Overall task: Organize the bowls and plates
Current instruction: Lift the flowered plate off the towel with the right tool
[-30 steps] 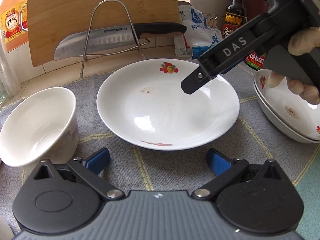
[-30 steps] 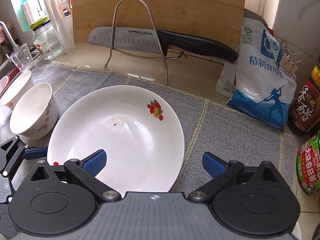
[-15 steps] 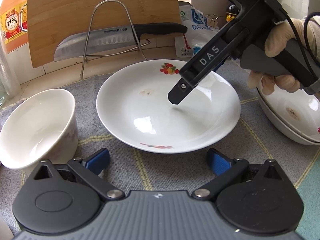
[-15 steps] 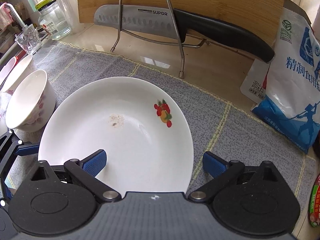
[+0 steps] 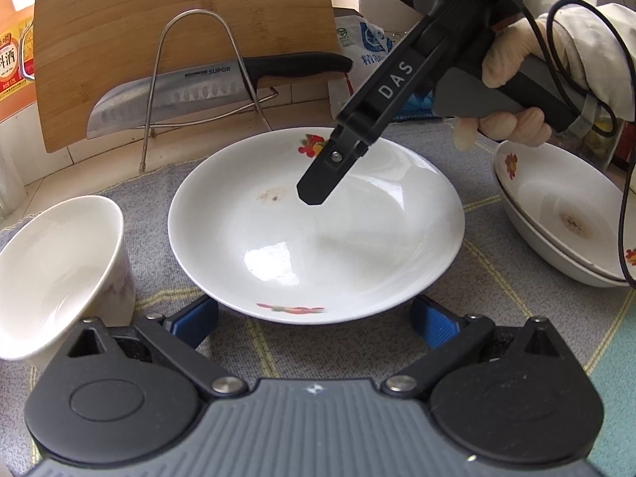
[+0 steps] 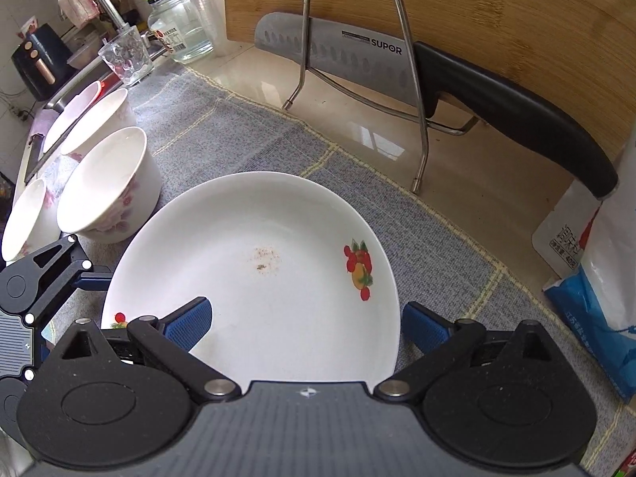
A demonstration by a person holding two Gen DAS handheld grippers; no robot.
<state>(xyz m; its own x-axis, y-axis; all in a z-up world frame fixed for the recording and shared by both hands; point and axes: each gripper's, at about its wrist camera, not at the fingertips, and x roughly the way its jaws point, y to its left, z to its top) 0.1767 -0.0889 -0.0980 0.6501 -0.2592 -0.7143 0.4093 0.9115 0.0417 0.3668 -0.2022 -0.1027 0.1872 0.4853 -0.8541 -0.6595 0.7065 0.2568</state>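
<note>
A white plate (image 5: 318,238) with fruit prints and a small brown stain lies on the grey mat. My left gripper (image 5: 314,322) is open, its blue pads on either side of the plate's near rim. My right gripper (image 6: 306,326) is open too. Its left pad hangs over the plate (image 6: 258,278) and its right pad sits outside the rim. From the left wrist view, the right gripper (image 5: 316,190) slants down over the plate's middle, held by a gloved hand (image 5: 512,91). A white flowered bowl (image 5: 59,262) stands to the left, and stacked plates (image 5: 556,218) to the right.
A knife (image 6: 397,63) rests on a wire rack (image 6: 417,119) against a wooden cutting board (image 6: 497,12) behind the plate. A salt bag (image 6: 596,278) stands at the right. More bowls (image 6: 107,187), a glass (image 6: 125,59) and a jar (image 6: 179,28) are near the sink at left.
The right gripper has come in from the right and lowered over the plate, now straddling its rim. The left gripper has barely moved.
</note>
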